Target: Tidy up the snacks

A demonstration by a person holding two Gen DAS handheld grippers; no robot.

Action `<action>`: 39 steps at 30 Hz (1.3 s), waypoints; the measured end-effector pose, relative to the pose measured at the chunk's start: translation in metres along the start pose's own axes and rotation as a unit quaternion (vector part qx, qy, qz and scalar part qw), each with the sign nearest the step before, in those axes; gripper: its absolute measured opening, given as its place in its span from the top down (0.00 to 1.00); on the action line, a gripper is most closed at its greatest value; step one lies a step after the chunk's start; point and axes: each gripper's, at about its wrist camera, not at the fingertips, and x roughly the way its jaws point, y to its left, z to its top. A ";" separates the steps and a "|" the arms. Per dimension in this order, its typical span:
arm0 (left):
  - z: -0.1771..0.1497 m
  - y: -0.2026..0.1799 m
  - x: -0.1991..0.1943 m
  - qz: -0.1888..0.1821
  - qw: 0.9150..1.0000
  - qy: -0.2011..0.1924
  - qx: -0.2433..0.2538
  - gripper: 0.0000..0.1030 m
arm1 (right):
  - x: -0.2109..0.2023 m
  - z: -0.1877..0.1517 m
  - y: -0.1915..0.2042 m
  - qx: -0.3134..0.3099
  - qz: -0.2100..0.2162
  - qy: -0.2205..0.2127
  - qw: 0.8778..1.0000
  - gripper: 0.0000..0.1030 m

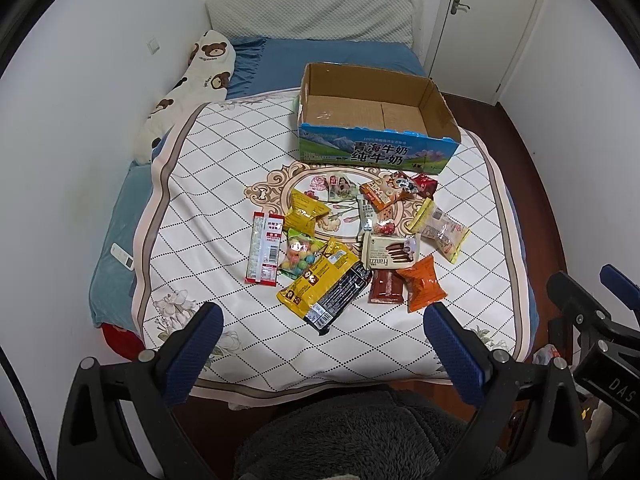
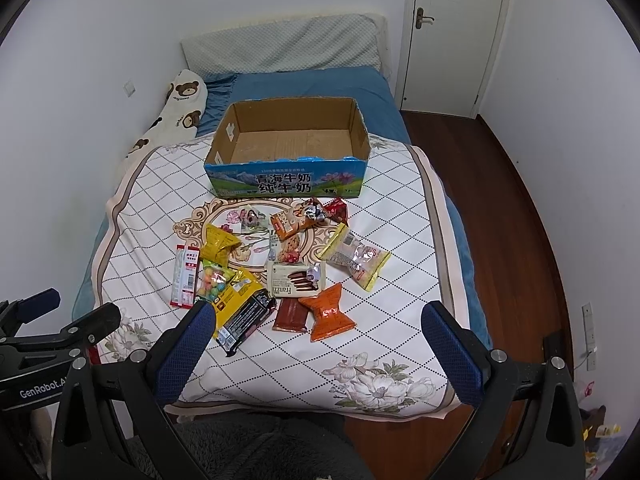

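Bedroom, white walls, checkered quilt over a blue bed. Left wrist view: left gripper spread wide, holding nothing, hanging over the quilt's near edge. Snack packets scattered mid-quilt, empty milk carton box just past them toward the far edge. Right wrist view: right gripper wide open too, gripping nothing, same near edge. Same snack pile, orange packet nearest, box beyond.
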 end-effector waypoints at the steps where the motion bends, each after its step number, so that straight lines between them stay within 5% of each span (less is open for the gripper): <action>1: -0.002 0.000 0.001 0.000 1.000 0.000 -0.001 0.00 | 0.000 0.000 0.001 0.000 0.000 0.001 1.000 0.00; 30: 0.000 0.000 0.001 -0.001 1.000 0.002 -0.001 0.00 | 0.001 0.000 0.000 0.001 0.002 0.002 1.000 0.00; 39: 0.014 -0.010 0.061 0.039 0.997 -0.006 0.072 0.00 | 0.070 0.002 -0.013 0.015 0.011 0.048 0.999 0.00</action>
